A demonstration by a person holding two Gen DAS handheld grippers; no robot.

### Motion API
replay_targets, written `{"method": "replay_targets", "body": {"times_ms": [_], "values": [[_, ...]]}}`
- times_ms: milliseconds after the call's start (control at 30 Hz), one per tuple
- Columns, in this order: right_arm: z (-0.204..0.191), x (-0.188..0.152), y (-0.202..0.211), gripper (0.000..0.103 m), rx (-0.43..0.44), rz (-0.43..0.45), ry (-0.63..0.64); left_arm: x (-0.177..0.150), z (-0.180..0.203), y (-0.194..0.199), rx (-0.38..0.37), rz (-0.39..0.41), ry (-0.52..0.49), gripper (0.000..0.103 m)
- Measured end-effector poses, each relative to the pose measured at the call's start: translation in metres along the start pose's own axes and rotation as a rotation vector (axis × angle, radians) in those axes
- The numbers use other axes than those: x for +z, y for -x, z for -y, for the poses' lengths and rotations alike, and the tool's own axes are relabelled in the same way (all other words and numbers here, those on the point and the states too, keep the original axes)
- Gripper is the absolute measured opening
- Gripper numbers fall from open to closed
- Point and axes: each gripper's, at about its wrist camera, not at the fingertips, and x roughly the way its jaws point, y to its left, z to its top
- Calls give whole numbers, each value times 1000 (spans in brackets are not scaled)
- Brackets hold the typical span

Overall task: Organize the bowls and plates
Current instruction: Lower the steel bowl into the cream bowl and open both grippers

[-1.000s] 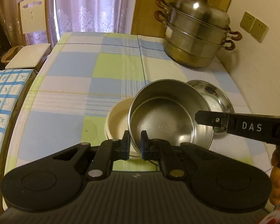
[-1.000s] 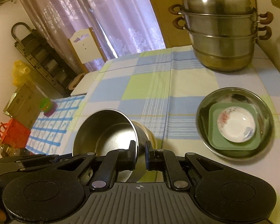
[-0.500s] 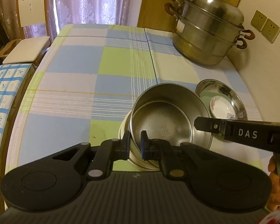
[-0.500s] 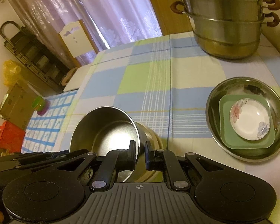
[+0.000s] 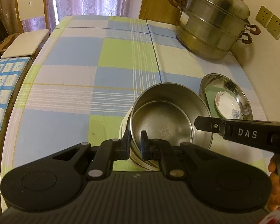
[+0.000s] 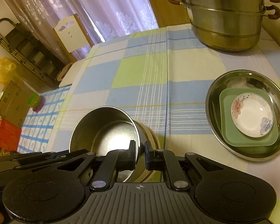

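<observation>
Steel bowl [image 5: 168, 119] hangs tilted between both grippers: the left gripper [image 5: 135, 142] pinches its near rim, the right gripper [image 6: 140, 152] pinches the rim on the opposite side. Directly beneath sits a cream bowl [image 6: 154, 136] on the counter [image 5: 80, 74], so nesting looks a matter of lowering straight down. Neither hand is nearer.

The left gripper [image 5: 135, 143] pinches the near rim of the steel bowl [image 5: 169, 115], which sits tilted in a cream bowl [image 5: 123, 128]. The right gripper [image 5: 203, 124] clamps its right rim.
</observation>
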Motion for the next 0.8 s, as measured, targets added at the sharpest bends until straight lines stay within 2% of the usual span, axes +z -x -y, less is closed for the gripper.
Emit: {"method": "replay_targets", "body": {"times_ms": [300,667,800], "values": [[4,-1,-9,10,6,-29,-14,-1,-2,-11,2,-26,14,10],[4,-1,-8,10,2,-27,4,-1,0,-10,9,-20,15,11],[1,-4,-4,15,-12,-15,25,-2,0,-8,11,-16,14,13]]}}
